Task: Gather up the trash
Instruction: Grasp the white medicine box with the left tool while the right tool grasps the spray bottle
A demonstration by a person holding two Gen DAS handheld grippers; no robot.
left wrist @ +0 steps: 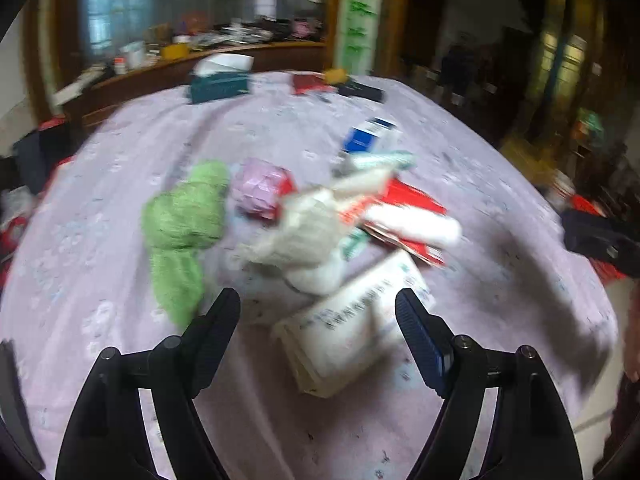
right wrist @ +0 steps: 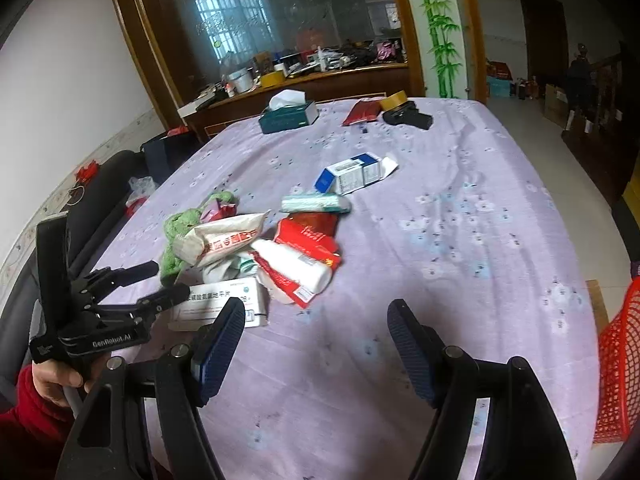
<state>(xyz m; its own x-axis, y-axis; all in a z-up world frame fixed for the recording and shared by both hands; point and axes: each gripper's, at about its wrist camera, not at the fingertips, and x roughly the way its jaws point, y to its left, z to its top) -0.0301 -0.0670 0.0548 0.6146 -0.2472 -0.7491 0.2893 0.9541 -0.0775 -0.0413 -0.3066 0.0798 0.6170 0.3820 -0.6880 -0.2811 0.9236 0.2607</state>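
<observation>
- While both my grippers hang over it, the bench [right wrist: 460,208], under a lilac flowered cloth, fills most of each view.
- A red mesh basket [right wrist: 618,364] stands off the bench's right edge, well apart from the trash.
- The trash pile [right wrist: 260,248] lies left of the bench's middle: a green cloth [left wrist: 182,216], a white medicine box [right wrist: 224,306] nearest me, a beige packet [right wrist: 224,236], a white bottle [right wrist: 292,264] on red wrappers.
- A blue-and-white carton [right wrist: 352,174] lies just beyond the pile, apart from it.
- A teal tissue box [right wrist: 288,116] sits at the far end.
- My left gripper [left wrist: 318,316] has its jaws apart, over the white box, touching nothing I can see; that view is blurred.
- My right gripper [right wrist: 316,330] has its jaws apart over bare cloth, right of the pile, nothing between them.
</observation>
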